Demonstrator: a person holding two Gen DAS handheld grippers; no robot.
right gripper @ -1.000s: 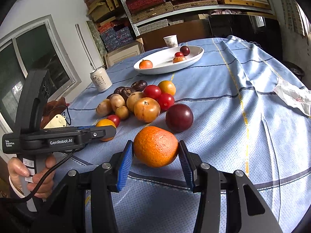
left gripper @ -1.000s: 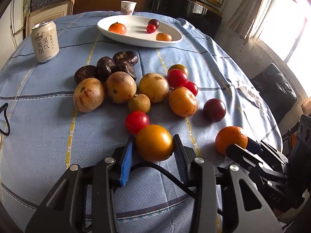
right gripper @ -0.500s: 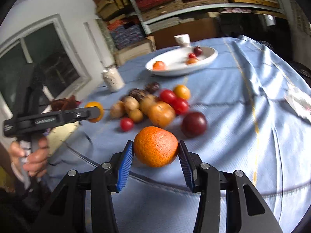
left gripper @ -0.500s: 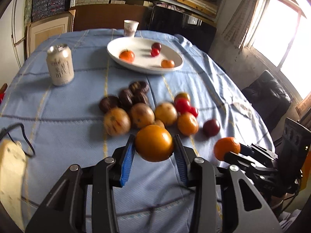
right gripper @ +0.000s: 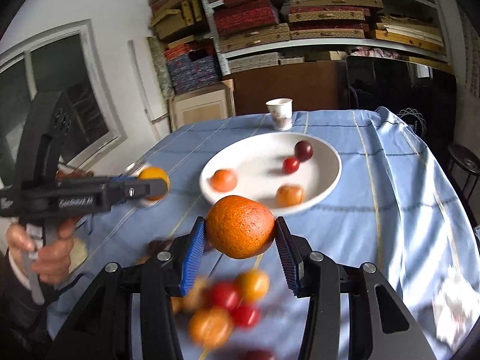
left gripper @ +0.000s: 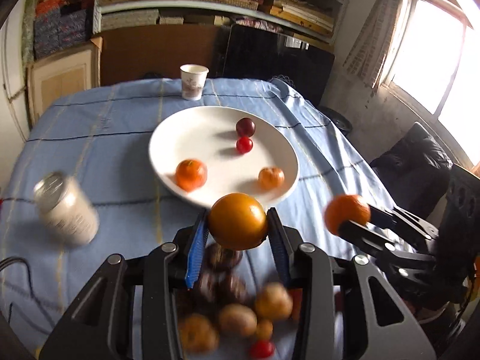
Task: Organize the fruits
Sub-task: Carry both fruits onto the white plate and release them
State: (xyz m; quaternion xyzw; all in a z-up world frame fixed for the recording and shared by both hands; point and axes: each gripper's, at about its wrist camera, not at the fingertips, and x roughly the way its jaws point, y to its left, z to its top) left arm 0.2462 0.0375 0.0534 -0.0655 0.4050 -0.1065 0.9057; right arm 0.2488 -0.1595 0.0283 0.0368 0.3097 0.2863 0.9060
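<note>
The round table (left gripper: pixel 90 138), draped in a thin blue cloth with yellow and dark stripes, is the widest hazard: anything round dropped on it can roll off the edge. The white plate (left gripper: pixel 180 129) is smooth, shallow and glossy, so fruit set down with any sideways push could skid into the small tangerine (left gripper: pixel 191 174), the cherry tomato (left gripper: pixel 244 145) or the dark plum (left gripper: pixel 245 127) already on it. A drink can (left gripper: pixel 67 210) stands near the left gripper's path (blurred, so its exact clearance is unclear) and could be clipped.

The right gripper (right gripper: pixel 240 240) has its blue ribbed pads closed partway on a pebbled orange (right gripper: pixel 240 230), held in the air short of the plate. The left gripper (left gripper: pixel 237 234) clamps a smooth amber-yellow fruit (left gripper: pixel 237 220), likewise at the plate's near rim. Both are spheres pinched at two small contacts; a twist or early release could squirt them free onto the loose pile (right gripper: pixel 228 306) below.
</note>
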